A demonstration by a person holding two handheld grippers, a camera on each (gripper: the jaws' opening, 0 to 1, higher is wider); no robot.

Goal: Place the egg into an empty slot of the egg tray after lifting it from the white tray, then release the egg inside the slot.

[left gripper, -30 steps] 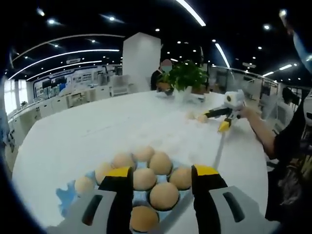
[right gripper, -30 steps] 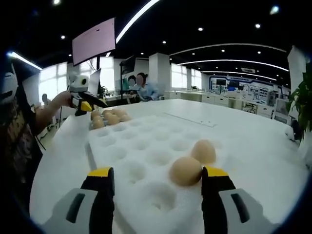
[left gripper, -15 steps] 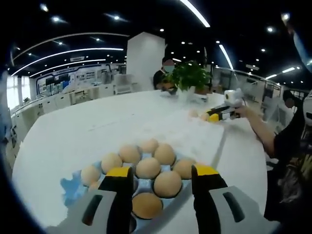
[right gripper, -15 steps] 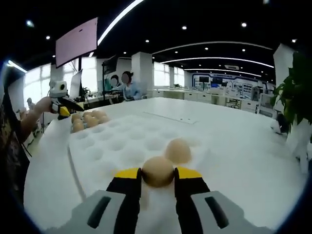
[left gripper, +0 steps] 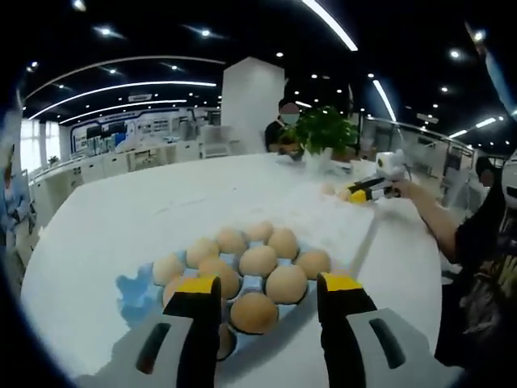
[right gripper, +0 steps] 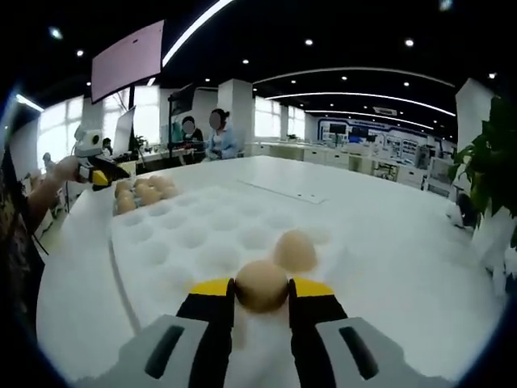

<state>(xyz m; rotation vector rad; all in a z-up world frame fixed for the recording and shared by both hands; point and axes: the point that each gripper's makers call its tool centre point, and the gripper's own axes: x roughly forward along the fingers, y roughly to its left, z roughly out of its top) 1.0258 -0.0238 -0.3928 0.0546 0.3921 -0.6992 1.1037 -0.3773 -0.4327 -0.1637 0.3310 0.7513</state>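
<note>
In the right gripper view my right gripper (right gripper: 262,288) is shut on a brown egg (right gripper: 261,284) just above the white tray (right gripper: 202,242). A second egg (right gripper: 294,250) rests in a dimple of that tray right behind it. In the left gripper view my left gripper (left gripper: 266,284) stands open over the near end of the blue egg tray (left gripper: 136,289), which holds several brown eggs (left gripper: 258,260). One egg (left gripper: 254,312) lies between the jaws, untouched. The right gripper (left gripper: 367,192) shows far off on the right, and the left gripper (right gripper: 94,174) shows at the left by the egg tray (right gripper: 144,192).
Both trays lie on a large round white table (right gripper: 404,242). A potted plant (left gripper: 325,129) stands at its far side, and its leaves (right gripper: 494,162) are at the right edge. People sit at desks (right gripper: 203,136) behind. The person's arm (left gripper: 436,218) reaches in from the right.
The right gripper closed on the egg one second ago and now holds it slightly raised. The left gripper's view drew back a little, so more of the egg tray shows.
</note>
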